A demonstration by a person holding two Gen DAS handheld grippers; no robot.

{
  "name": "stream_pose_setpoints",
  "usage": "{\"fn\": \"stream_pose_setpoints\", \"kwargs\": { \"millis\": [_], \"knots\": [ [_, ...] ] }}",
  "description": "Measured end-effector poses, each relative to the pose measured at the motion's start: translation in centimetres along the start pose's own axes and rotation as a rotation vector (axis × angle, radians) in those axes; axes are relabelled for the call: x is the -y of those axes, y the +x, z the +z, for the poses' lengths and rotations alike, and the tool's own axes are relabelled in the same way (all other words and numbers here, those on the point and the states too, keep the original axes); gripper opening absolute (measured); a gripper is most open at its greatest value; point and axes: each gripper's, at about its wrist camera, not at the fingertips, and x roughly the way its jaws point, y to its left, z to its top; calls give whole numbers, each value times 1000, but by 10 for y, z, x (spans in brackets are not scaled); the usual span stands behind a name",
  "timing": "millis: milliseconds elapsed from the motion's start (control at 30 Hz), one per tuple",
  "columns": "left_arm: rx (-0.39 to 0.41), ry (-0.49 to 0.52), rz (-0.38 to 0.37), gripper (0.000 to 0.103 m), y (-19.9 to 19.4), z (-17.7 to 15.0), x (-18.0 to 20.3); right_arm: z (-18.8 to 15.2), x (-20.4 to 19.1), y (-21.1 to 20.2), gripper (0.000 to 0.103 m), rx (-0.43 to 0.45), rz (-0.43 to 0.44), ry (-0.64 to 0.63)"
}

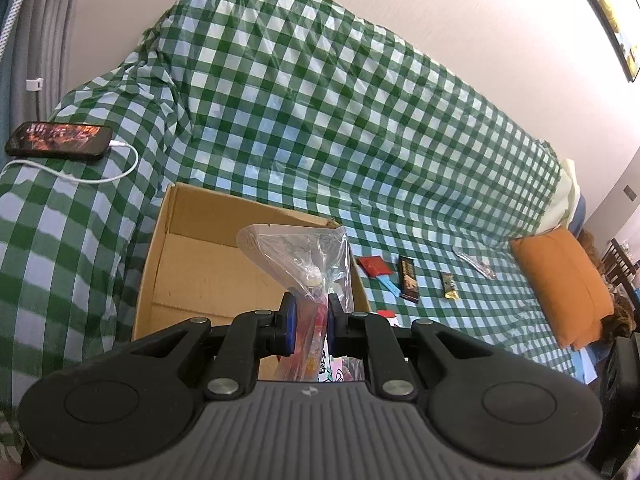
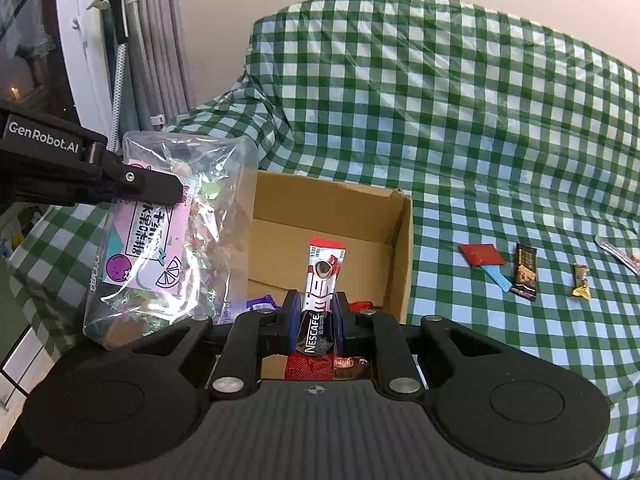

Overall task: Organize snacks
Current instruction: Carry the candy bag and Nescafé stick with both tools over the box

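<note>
A: How far along does the snack sorting look?

B: Midway, I'd judge. Both grippers are loaded over the cardboard box [image 2: 332,220]. The left gripper [image 1: 311,320] has its jaws pinched onto a clear bag of fruit candies [image 1: 304,260], which in the right wrist view hangs at the box's left wall. The right gripper [image 2: 316,316] is closed narrowly on a Nescafé coffee stick [image 2: 322,292], held upright above the box's near end.

A: Anything in the box so far?

B: A few wrappers show at its near end: something purple [image 2: 262,303] left of the right gripper's fingers, and red and brown packets just below them. I can't tell how many, since the gripper hides that part. The far half of the box floor looks bare.

A: And what's left?

B: Several snacks lie on the green checked cloth [image 2: 480,120] to the right of the box: a red packet [image 2: 480,255] touching a blue stick [image 2: 499,278], a dark brown bar [image 2: 525,272], a small gold-wrapped candy [image 2: 582,282], and a clear wrapper [image 2: 618,258] farthest right. So two items are about to go in, and I'd say at least five more need collecting.
</note>
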Motion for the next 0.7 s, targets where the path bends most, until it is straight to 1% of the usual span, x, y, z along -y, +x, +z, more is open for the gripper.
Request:
{"fn": "stream_pose_setpoints", "kwargs": {
  "millis": [267, 467, 700],
  "knots": [
    [-27, 23, 40, 15, 48, 16, -17, 13, 2, 41, 19, -42, -4, 17],
    [-64, 25, 51, 15, 84, 23, -29, 20, 2, 75, 19, -76, -1, 28],
    [-90, 31, 68, 15, 117, 27, -38, 24, 3, 108, 19, -110, 10, 30]
  ]
}}
